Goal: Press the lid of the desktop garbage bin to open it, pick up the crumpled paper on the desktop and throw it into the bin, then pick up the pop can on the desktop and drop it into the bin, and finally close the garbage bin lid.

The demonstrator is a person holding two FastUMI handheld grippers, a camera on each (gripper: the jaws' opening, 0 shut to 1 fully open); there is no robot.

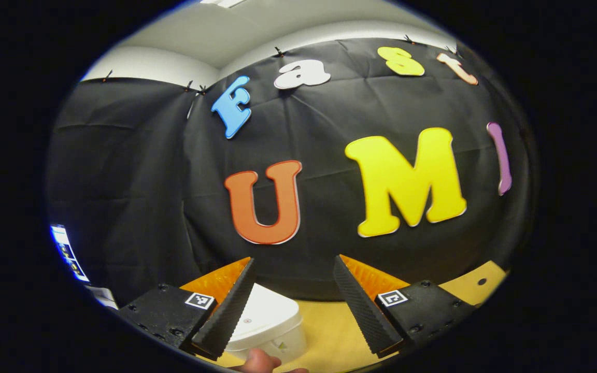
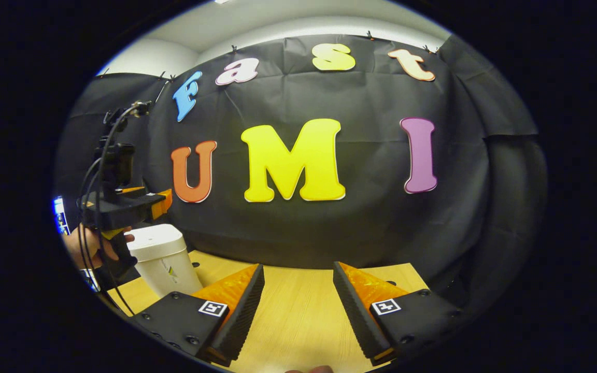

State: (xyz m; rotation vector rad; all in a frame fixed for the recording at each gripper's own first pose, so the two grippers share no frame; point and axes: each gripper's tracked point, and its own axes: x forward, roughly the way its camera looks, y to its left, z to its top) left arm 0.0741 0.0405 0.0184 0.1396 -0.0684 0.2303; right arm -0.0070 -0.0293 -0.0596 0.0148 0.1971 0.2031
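Both grippers' jaws stood wide, holding nothing. Left gripper (image 1: 293,305) hung above the shut bin (image 1: 267,324); right gripper (image 2: 296,311) over the desk (image 2: 298,321). Lid-pressing step judged pending; descent onto lid required.

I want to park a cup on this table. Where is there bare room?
The light wooden tabletop lies bare from the white plastic lidded bin rightward to the black cloth wall. The left side is crowded: the bin stands there, with the left gripper above it.
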